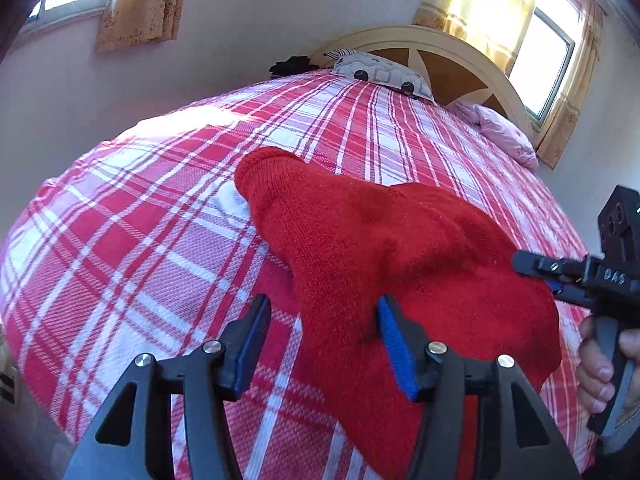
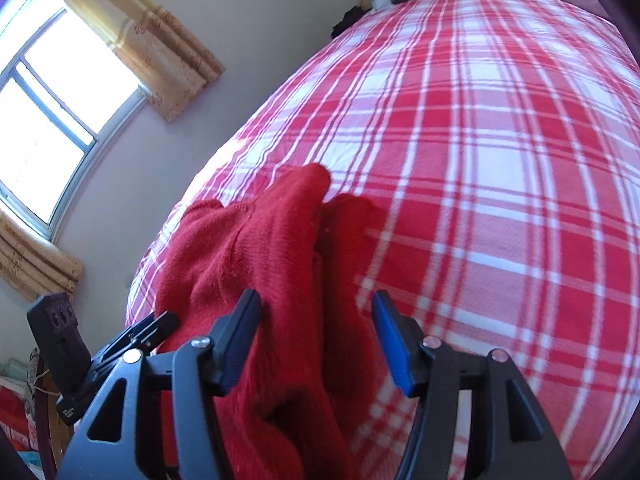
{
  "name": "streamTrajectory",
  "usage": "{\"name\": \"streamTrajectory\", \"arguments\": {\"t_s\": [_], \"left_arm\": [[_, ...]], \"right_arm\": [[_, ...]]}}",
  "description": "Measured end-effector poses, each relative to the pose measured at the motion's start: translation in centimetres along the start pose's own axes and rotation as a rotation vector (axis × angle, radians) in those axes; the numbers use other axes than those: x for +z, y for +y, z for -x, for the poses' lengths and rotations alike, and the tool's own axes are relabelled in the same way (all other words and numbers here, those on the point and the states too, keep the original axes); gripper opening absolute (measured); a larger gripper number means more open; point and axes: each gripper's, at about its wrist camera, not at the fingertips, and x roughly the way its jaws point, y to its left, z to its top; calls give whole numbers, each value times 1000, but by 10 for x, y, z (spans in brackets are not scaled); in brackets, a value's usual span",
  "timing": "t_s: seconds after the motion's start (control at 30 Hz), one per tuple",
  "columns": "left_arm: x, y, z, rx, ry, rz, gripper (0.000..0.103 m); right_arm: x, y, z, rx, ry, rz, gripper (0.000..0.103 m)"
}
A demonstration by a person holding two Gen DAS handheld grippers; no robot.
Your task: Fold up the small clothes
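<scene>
On plaid bed (image 1: 160,200), red sweater (image 1: 380,240) lies; both grippers' jaws parted, gripping nothing.

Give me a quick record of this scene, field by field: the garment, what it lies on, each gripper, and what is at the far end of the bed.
garment: red knitted sweater, rumpled, one sleeve stretched toward the headboard
surface: bed with red and white plaid cover
left gripper: open, sweater edge between the jaws, pads not pressing it
right gripper: open, sweater fabric between the jaws, not pinched
far end: patterned pillow, pink pillow, arched headboard
fold: not yet made
</scene>
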Motion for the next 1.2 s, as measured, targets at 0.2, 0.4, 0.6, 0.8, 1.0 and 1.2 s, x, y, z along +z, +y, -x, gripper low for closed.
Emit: {"name": "streamTrajectory", "arguments": {"t_s": [0.2, 0.4, 0.6, 0.8, 1.0, 1.2], "left_arm": [[4, -15, 48, 141, -98, -76, 57], [19, -31, 113, 189, -308, -94, 79], [29, -45, 152, 126, -408, -85, 87], [30, -57, 162, 117, -439, -112, 91], [28, -61, 168, 105, -445, -117, 91], [25, -66, 171, 89, -424, -132, 91]], "right_arm": [[-21, 28, 58, -95, -127, 62, 70], [-55, 103, 143, -227, -457, 248, 103], [-78, 145, 183, -332, -567, 362, 103], [-91, 152, 202, -344, -607, 362, 103], [-98, 156, 212, -337, -618, 368, 103], [-105, 158, 217, -323, -622, 377, 103]]}}
